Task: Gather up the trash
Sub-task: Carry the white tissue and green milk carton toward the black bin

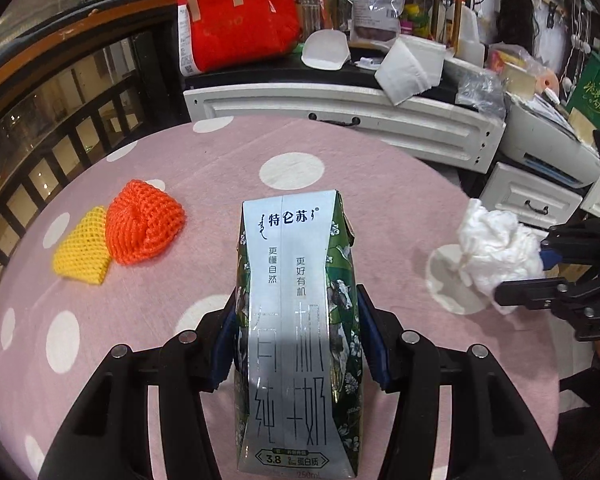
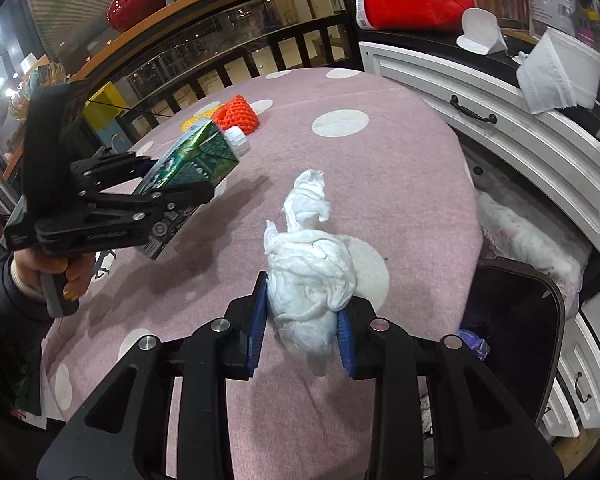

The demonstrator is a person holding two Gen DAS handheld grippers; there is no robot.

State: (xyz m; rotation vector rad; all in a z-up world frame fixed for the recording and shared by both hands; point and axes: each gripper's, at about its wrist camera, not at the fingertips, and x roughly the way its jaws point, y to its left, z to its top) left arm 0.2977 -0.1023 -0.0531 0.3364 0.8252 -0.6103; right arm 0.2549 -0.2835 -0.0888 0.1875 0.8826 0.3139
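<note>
Presently, holdings: two pieces of trash lifted clear of the table, two left lying on it.
Left gripper [image 1: 296, 340]: blue pads clamped on the long sides of a milk carton [image 1: 296, 320]; the right wrist view shows the carton tilted, cap end forward, above the pink dotted tablecloth [image 1: 380, 208].
Right gripper [image 2: 302, 336]: jaws set narrow, pinching a crumpled white tissue wad [image 2: 312, 272] at its lower end; the upper part flops loose ahead of the pads.
Remaining on table: an orange foam fruit net [image 1: 144, 228] touching a yellow foam fruit net [image 1: 84, 252], on the far left side of the cloth as seen from the left wrist.
Likely destination: a dark open bin or bag [image 2: 512, 308] off the table's edge at right in the right wrist view; its contents cannot be made out, so this is a judgement.
Step in hand: carrying both pieces to the drop point.
Handling, carton: a squashed carton can slip between smooth pads; keep the clamp firm and avoid tipping the cap end further down.
Handling, tissue: light and soft, gripped by little; move it steadily, and open only once over the opening.
Order: release the tissue first, since it appears nearer the bin.
Risk: the two grippers crowding each other over the opening.
</note>
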